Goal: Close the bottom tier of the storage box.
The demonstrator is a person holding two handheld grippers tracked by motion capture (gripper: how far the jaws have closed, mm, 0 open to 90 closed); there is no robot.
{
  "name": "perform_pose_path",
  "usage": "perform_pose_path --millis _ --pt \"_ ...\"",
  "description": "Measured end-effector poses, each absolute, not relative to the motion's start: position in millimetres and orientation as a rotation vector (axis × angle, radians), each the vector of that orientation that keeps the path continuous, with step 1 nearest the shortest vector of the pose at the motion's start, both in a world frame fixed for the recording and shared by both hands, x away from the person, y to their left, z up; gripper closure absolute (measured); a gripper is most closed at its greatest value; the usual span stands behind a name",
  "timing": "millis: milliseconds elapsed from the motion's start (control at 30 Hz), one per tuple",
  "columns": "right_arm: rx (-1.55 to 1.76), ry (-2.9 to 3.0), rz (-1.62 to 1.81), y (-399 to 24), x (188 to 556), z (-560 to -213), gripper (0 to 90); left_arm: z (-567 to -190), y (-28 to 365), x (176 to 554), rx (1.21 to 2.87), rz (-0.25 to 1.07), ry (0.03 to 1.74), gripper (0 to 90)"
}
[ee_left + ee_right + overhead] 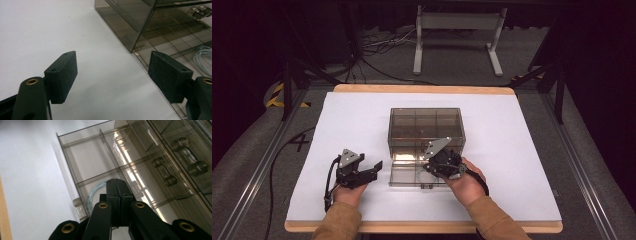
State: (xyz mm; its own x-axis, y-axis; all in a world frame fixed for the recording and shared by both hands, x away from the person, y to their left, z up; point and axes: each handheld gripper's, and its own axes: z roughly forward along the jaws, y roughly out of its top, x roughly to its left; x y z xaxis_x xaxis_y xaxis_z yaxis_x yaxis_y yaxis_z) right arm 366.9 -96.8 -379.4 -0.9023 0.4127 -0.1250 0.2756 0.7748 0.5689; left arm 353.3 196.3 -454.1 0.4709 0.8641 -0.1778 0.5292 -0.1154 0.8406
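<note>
A smoky see-through drawer cabinet stands mid-table, its lowest drawer pulled out toward me. The drawer is split into compartments. A coil of light blue cable lies in the compartment nearest the drawer front. My right gripper hangs over the drawer with its jaws pressed together just above the coil; I cannot tell whether they pinch any cable. My left gripper rests on the white sheet left of the drawer, jaws wide apart with nothing between them. The cable also lies beyond its right pad.
A white sheet covers the wooden table. The upper closed drawers hold small clear-and-dark parts. A clear knob sits on the drawer front. A white stand and floor cables lie beyond the table.
</note>
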Motion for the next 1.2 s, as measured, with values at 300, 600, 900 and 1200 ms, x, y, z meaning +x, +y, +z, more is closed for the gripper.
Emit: perform_pose_path --millis 300,600,900,1200 --pt "0.497 2.749 0.844 -93.8 355.9 -377.2 90.0 -454.0 196.3 353.5 1.785 0.449 1.185 24.4" --pt "0.436 2.796 0.843 -89.7 346.9 -383.9 90.0 -454.3 195.9 353.1 1.78 0.451 1.185 24.4" --pt "0.377 2.832 0.823 -86.6 338.9 -389.9 90.0 -454.1 195.5 353.2 1.787 0.454 1.186 24.4" --pt "0.358 2.862 0.788 -85.9 335.4 -398.0 90.0 -454.2 195.4 353.2 1.787 0.453 1.185 24.4"
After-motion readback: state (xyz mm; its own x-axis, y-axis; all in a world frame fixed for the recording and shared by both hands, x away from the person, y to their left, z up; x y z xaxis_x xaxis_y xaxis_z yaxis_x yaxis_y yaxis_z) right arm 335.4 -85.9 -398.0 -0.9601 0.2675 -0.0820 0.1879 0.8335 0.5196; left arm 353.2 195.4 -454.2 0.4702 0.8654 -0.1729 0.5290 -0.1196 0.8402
